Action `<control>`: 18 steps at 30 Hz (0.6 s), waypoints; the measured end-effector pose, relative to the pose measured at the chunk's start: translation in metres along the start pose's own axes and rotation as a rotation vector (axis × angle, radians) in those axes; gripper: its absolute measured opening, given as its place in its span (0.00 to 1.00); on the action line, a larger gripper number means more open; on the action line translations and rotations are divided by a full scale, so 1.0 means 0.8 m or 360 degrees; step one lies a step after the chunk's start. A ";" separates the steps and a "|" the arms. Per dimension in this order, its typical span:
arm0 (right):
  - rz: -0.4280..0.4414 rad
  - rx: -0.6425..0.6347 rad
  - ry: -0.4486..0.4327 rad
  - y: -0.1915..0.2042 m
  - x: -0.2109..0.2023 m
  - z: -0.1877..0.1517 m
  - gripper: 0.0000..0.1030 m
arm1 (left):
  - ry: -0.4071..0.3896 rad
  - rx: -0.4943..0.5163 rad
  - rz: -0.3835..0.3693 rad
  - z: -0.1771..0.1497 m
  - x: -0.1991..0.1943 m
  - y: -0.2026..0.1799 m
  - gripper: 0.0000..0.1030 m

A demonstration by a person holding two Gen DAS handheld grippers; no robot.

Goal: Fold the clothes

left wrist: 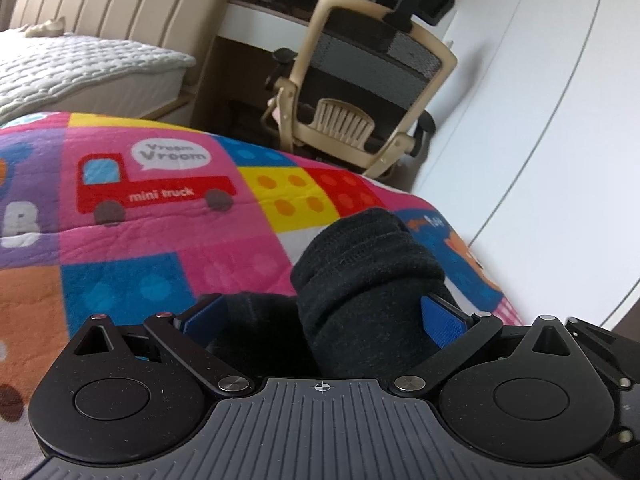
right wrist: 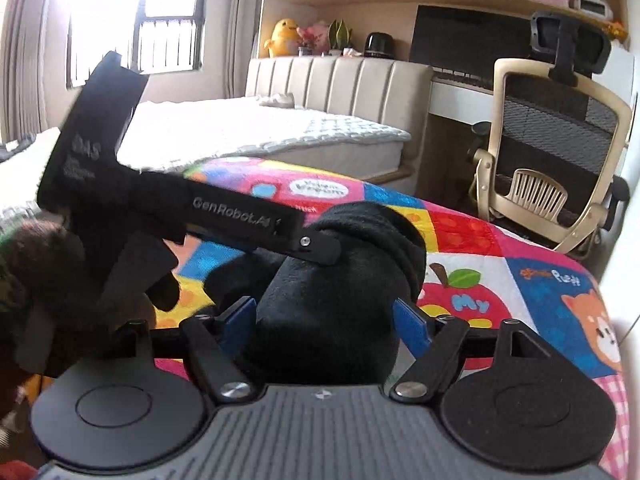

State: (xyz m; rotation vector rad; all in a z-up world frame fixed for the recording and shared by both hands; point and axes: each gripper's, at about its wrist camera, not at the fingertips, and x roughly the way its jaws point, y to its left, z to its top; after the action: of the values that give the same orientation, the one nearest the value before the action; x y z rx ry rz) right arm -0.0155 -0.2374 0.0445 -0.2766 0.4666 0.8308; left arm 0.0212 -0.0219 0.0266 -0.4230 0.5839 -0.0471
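Partly hidden, black garment (left wrist: 360, 280) bunched between both tools' blue pads (right wrist: 412, 320).

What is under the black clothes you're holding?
Under the black garment lies the colourful quilt, with a red mini truck and an apple printed on it. The patch directly beneath the bundle is covered, so its pictures stay hidden.

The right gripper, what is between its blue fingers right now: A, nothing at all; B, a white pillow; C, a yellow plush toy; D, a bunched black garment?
D: in the right wrist view the right gripper has a bunched black garment filling the gap between its blue fingers, above the colourful quilt.
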 end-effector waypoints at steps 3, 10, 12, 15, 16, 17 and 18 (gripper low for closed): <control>0.0050 0.0123 -0.0017 -0.015 -0.006 0.001 0.80 | -0.0018 -0.0032 0.0026 0.001 -0.005 0.012 1.00; 0.0188 0.0521 -0.0010 -0.049 0.011 -0.005 0.83 | -0.0053 -0.0102 0.0098 0.004 -0.015 0.038 1.00; 0.0253 0.0598 -0.0016 -0.055 0.014 -0.006 0.84 | -0.0045 -0.0116 0.0147 0.004 -0.014 0.045 1.00; 0.0306 0.0724 -0.0008 -0.067 0.019 -0.007 0.92 | -0.0013 -0.0123 0.0264 0.001 -0.009 0.055 1.00; 0.0301 0.0747 0.0000 -0.072 0.020 -0.008 0.92 | 0.0001 -0.0134 0.0273 -0.001 -0.007 0.059 1.00; 0.0284 0.0760 0.0009 -0.075 0.021 -0.010 0.92 | 0.0013 -0.0151 0.0261 -0.004 -0.005 0.063 1.00; 0.0265 0.0768 0.0020 -0.078 0.022 -0.011 0.92 | 0.0025 -0.0169 0.0249 -0.006 -0.003 0.067 1.00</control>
State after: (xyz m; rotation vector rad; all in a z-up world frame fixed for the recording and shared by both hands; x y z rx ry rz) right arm 0.0396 -0.2700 0.0311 0.2054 0.6914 0.8510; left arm 0.0125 0.0258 0.0025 -0.4789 0.6353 0.1306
